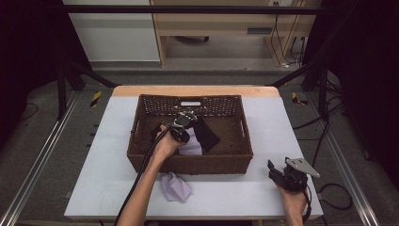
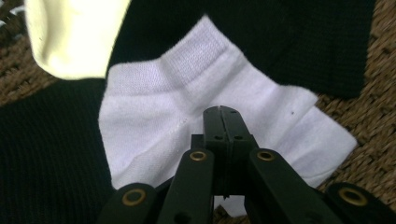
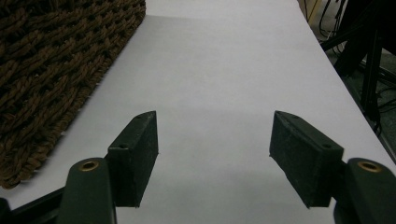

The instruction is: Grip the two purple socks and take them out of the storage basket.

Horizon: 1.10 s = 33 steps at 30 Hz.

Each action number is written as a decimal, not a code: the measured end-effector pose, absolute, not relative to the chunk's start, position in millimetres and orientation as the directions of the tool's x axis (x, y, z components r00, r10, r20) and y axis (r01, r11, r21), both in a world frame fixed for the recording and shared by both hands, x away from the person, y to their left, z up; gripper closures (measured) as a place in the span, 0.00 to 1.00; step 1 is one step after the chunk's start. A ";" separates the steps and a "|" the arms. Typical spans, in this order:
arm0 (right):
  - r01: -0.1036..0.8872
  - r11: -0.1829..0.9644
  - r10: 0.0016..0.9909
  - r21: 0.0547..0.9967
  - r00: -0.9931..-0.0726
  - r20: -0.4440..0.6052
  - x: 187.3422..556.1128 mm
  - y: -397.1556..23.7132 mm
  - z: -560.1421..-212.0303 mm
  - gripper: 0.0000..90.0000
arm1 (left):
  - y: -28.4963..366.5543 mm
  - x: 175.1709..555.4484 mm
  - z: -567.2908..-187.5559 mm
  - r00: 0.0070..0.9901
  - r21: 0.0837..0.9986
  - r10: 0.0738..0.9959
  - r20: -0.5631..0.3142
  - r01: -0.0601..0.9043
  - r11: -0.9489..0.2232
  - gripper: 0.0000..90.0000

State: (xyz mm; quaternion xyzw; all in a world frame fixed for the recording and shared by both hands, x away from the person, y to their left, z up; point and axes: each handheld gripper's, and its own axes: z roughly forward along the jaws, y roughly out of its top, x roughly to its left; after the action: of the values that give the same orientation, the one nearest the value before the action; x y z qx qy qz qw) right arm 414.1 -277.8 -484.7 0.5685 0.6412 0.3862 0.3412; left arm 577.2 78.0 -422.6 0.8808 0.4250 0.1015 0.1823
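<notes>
White sock (image 2: 187,107) lies flat at mid-frame in the left gripper view, on black cloth (image 2: 46,158) inside the basket (image 1: 141,155). Left gripper (image 2: 223,122) has its jaws pressed together at the sock's middle; whether fabric is pinched between them cannot be told. Right gripper (image 3: 212,140), low in the frame, hovers wide open over bare table (image 3: 224,60).

The white table (image 1: 113,141) carries a wicker basket (image 1: 188,165); a lilac cloth (image 1: 175,187) lies beside it.
</notes>
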 end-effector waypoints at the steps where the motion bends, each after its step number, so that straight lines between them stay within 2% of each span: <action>1: 0.465 0.053 0.993 0.884 -0.119 0.003 414.0 -277.8 -484.7 0.36 | 78.0 577.2 -422.6 0.618 0.407 0.786 0.024 0.712 -0.572 0.99; 2: 0.466 0.053 0.993 0.883 -0.119 0.004 414.1 -278.0 -484.7 0.36 | 79.7 577.0 -421.1 0.603 0.428 0.797 0.029 0.713 -0.555 0.99; 3: 0.467 0.052 0.993 0.883 -0.120 0.005 414.1 -277.9 -484.7 0.36 | 79.9 577.6 -421.4 0.590 0.432 0.806 0.040 0.717 -0.547 0.88; 4: 0.468 0.051 0.993 0.882 -0.119 0.005 414.1 -277.8 -484.7 0.36 | 80.2 578.9 -422.6 0.577 0.422 0.815 0.054 0.726 -0.542 0.69; 7: 0.466 0.054 0.993 0.883 -0.119 0.002 414.0 -277.5 -484.7 0.36 | 79.9 582.4 -426.0 0.563 0.393 0.825 0.049 0.749 -0.534 0.43; 10: 0.469 0.052 0.993 0.882 -0.119 0.005 414.3 -277.8 -484.7 0.36 | 79.6 584.7 -429.4 0.561 0.379 0.827 0.045 0.756 -0.534 0.38; 13: 0.468 0.051 0.993 0.882 -0.118 0.005 414.3 -277.9 -484.7 0.36 | 77.8 585.5 -432.6 0.577 0.336 0.816 0.046 0.760 -0.556 0.44; 19: 0.466 0.049 0.993 0.883 -0.118 0.007 413.9 -278.0 -484.6 0.37 | 79.3 585.8 -432.1 0.560 0.301 0.828 0.042 0.783 -0.545 0.87; 21: 0.467 0.051 0.993 0.883 -0.119 0.006 414.0 -278.2 -484.6 0.37 | 80.5 584.4 -429.3 0.554 0.326 0.832 0.038 0.780 -0.534 0.94; 24: 0.467 0.051 0.993 0.883 -0.119 0.006 414.0 -278.2 -484.6 0.37 | 83.3 582.4 -425.4 0.546 0.371 0.838 0.018 0.774 -0.512 0.95; 28: 0.466 0.048 0.993 0.884 -0.118 0.008 414.0 -278.4 -484.7 0.37 | 90.1 576.5 -415.4 0.554 0.497 0.832 -0.032 0.731 -0.468 0.95; 33: 0.464 0.049 0.993 0.885 -0.116 0.005 413.7 -278.3 -484.6 0.37 | 96.4 570.8 -406.2 0.549 0.610 0.834 -0.057 0.680 -0.407 0.95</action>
State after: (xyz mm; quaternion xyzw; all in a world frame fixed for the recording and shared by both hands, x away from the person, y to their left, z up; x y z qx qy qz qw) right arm 413.7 -278.3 -484.6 0.5704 0.6385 0.3875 0.3418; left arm 570.8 96.4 -406.2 0.8286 0.4568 0.1291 0.2969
